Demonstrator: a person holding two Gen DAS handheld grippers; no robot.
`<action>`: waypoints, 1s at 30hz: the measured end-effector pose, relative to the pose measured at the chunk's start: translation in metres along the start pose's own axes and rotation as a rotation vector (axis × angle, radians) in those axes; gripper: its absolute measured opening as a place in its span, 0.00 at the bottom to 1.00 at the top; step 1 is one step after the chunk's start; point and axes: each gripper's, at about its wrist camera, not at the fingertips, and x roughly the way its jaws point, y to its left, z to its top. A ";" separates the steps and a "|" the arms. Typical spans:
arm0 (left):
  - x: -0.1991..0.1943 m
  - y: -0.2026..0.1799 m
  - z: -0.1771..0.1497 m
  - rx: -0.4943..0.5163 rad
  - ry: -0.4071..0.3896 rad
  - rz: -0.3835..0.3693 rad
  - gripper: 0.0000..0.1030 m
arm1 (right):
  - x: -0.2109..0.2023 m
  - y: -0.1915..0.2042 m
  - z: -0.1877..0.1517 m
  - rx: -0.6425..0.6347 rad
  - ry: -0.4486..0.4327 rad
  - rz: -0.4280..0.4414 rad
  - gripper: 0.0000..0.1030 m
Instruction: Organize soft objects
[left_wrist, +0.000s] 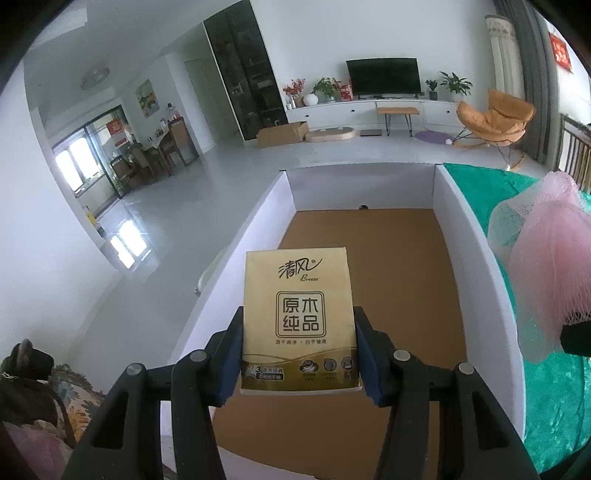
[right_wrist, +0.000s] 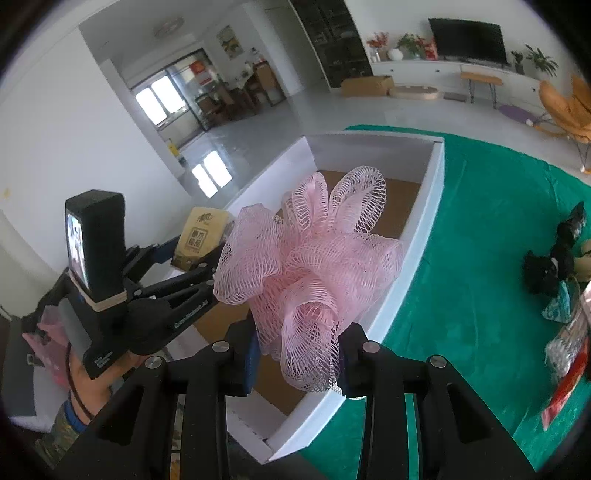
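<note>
The left gripper (left_wrist: 301, 354) squeezes a yellow tissue pack (left_wrist: 300, 317), holding it above the white box (left_wrist: 476, 258). Next to it, the right gripper (right_wrist: 297, 360) pinches a pink bath puff (right_wrist: 310, 269) over the same box, on the green cloth (right_wrist: 480, 229).

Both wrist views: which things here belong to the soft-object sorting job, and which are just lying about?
Part of the job:
- tissue pack, clamped in the left tongs
- pink mesh bath pouf, gripped by the right tongs
- white box below both

Just lying about:
- television
- orange rocking chair
- cardboard carton on the floor
- green cloth
</note>
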 end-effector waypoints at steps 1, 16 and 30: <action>0.001 -0.001 0.001 -0.001 -0.002 0.010 0.52 | 0.002 0.002 0.001 -0.003 0.001 0.004 0.35; -0.010 -0.008 0.003 -0.108 -0.039 -0.143 1.00 | -0.015 -0.085 -0.026 0.138 -0.087 -0.166 0.83; -0.013 -0.279 -0.040 0.214 0.178 -0.695 1.00 | -0.116 -0.304 -0.198 0.484 -0.101 -0.903 0.83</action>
